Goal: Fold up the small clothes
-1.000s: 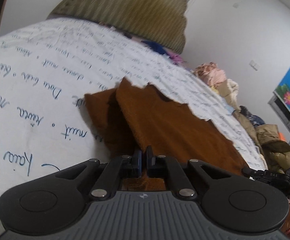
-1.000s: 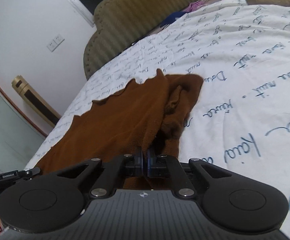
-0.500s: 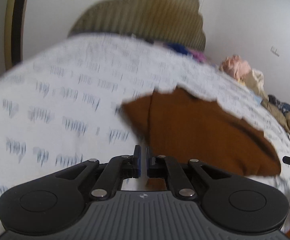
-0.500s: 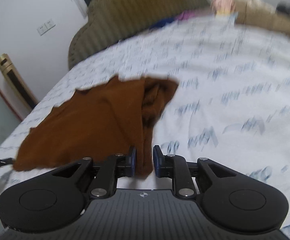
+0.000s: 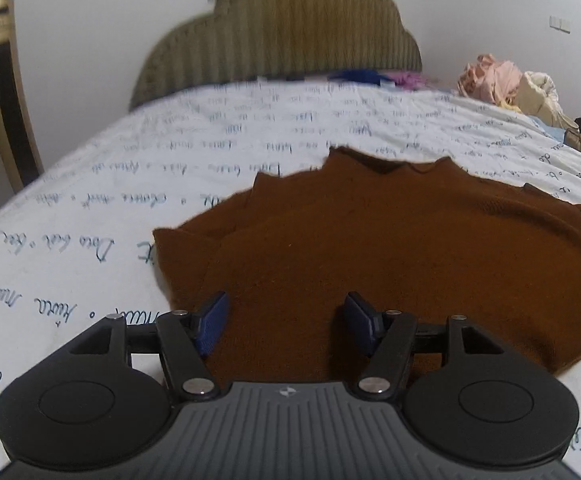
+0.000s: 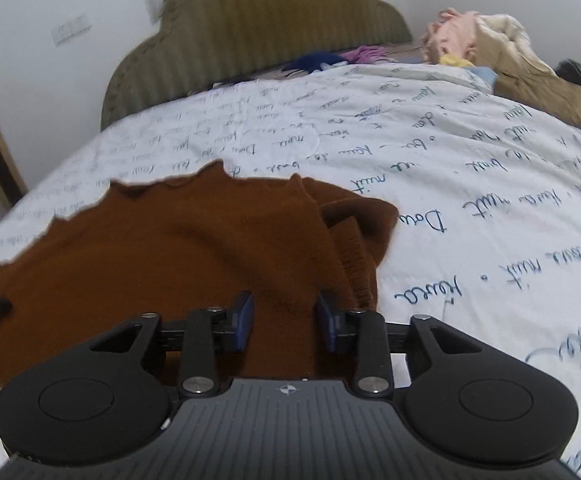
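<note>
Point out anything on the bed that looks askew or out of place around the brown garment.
The brown garment lies mostly flat on the lettered bedsheet, but its right side is bunched: a sleeve is folded in on itself in lumpy ridges. Unsorted clothes are heaped at the bed's far right corner. Nothing looks spilled or damaged.

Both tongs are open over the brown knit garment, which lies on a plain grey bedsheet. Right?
Not quite: the sheet is not plain grey. The left wrist view shows a white bedsheet printed with blue handwriting. The rest holds: the brown knit garment lies on it, left tongs and right tongs open.
</note>
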Demonstrator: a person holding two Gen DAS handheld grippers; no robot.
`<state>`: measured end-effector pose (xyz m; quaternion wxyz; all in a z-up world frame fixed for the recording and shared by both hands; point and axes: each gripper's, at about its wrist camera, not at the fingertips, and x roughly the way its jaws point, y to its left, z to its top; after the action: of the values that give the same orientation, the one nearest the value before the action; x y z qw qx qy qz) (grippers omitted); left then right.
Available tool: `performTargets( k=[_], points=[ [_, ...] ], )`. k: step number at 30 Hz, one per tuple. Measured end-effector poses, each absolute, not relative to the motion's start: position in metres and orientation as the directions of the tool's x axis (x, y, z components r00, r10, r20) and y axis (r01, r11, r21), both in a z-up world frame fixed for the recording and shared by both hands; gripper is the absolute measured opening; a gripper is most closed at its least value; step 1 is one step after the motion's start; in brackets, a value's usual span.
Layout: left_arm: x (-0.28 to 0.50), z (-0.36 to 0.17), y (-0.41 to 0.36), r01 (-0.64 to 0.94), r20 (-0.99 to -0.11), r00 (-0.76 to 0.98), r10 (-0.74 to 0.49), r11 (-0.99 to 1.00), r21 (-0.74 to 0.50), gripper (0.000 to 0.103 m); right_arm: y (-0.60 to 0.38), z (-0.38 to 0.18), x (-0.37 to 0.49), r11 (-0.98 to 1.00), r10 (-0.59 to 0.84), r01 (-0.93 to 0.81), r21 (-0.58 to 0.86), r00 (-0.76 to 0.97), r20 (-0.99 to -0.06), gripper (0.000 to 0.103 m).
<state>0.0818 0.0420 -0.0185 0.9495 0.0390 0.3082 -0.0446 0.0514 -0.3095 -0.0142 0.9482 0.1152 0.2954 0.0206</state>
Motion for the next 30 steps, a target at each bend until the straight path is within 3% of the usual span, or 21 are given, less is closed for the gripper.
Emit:
performTargets(
  k=[4,9,14,18,25,30],
  points=[
    [0.073,-0.024,0.027,0.081,-0.558,0.83,-0.003,0.99,0.115,0.074,-0.274,-0.003,0.034,0.993,0.073,-0.018,0.115,0.867,-0.494,0.072],
    [0.072,-0.029,0.021,0.053,-0.542,0.84,0.031,0.989,0.14,0.081,-0.247,-0.023,0.047,1.0,0.004,-0.007,-0.004,0.842,-0.54,0.08],
    [0.074,-0.033,0.024,0.03,-0.542,0.839,0.045,0.991,0.129,0.088,-0.239,-0.039,0.045,0.997,-0.025,-0.017,-0.071,0.84,-0.542,0.101],
    [0.077,-0.035,0.029,0.009,-0.556,0.83,0.051,0.994,0.105,0.098,-0.242,-0.041,0.048,0.999,0.001,-0.031,-0.044,0.826,-0.564,0.103],
    [0.085,-0.04,0.051,-0.013,-0.606,0.796,-0.016,0.999,-0.042,0.102,-0.244,-0.042,0.047,0.999,0.014,-0.033,-0.023,0.828,-0.561,0.103],
    [0.083,-0.04,0.047,-0.014,-0.6,0.8,0.003,1.0,-0.014,0.102,-0.247,-0.042,0.047,0.999,0.026,-0.034,-0.005,0.828,-0.561,0.103]
  ],
)
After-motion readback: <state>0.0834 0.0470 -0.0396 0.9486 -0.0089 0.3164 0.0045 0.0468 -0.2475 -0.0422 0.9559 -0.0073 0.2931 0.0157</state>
